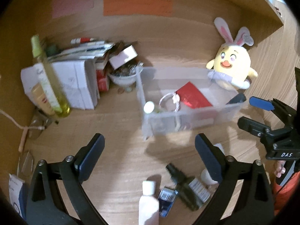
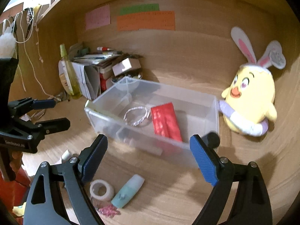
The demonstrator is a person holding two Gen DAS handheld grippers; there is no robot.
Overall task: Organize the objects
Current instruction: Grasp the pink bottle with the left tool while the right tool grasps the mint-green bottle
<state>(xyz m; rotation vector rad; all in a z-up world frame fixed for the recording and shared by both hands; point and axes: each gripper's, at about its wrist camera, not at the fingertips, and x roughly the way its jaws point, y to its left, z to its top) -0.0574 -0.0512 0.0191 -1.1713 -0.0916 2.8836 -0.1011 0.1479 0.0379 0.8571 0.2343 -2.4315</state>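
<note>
Left hand-held gripper [image 1: 149,154] wide open, holding nothing, over the wooden tabletop [image 1: 120,131]. Below it lie a white bottle [image 1: 148,202] and a dark green bottle [image 1: 184,185]. Right hand-held gripper [image 2: 148,158] also wide open and empty, at the near wall of the clear plastic bin [image 2: 142,140]. In the bin: red packet [image 2: 166,120] and a silver bracelet [image 2: 136,116], just beside each other. Yellow chick plush [image 2: 249,101] touches the bin's right end. Near the right gripper on the tabletop — tape roll [image 2: 101,189] and mint tube [image 2: 128,190].
</note>
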